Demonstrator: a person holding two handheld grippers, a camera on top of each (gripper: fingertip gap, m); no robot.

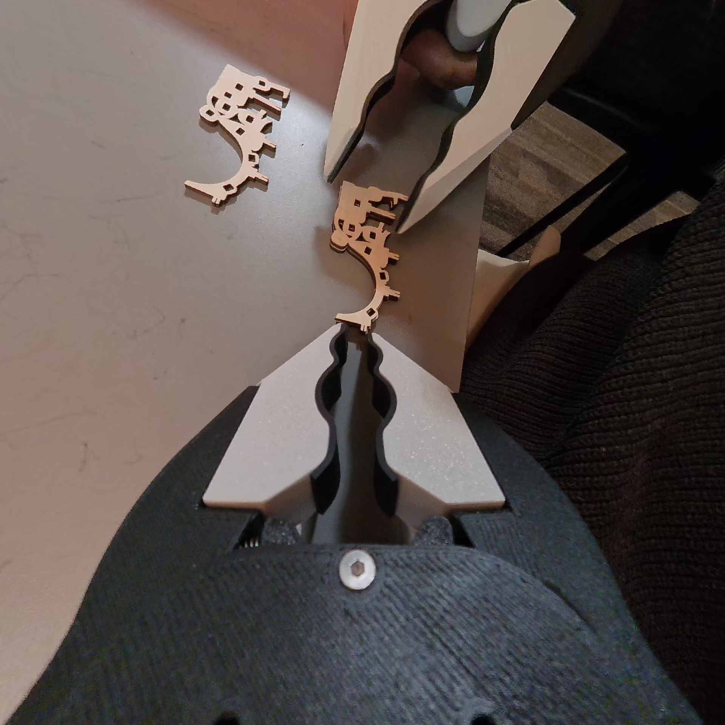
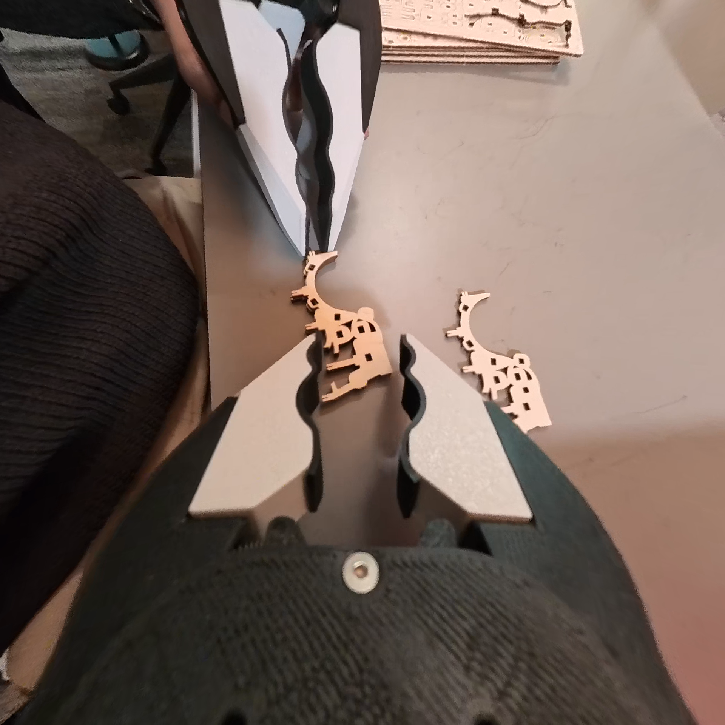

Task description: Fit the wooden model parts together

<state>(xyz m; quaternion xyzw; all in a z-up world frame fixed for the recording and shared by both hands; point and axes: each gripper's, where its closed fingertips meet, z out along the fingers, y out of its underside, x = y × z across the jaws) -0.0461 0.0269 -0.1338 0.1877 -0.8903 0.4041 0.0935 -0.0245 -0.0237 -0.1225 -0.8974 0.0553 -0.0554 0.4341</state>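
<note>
On the left of the left wrist view, a single flat wooden part (image 1: 239,135) is lying on the grey counter (image 1: 98,314), well apart from both tools. Toward the middle, a stack of matching wooden parts (image 1: 367,251) is lying near the counter's edge, a curved piece with square holes and small tabs. The left gripper (image 1: 355,333) is reaching in from below, its fingers (image 1: 314,396) standing narrow and pinching the thin curved tip of the stack. From above, the right gripper (image 1: 368,204) is coming at the stack's broad end with its fingers (image 1: 443,184) spread wide, one tip touching or just beside the tabbed edge. At the right, a dark knitted sleeve (image 1: 608,392) is filling the frame. In the right wrist view, a pile of wooden sheets (image 2: 478,35) is sitting at the far right of the counter.
</note>
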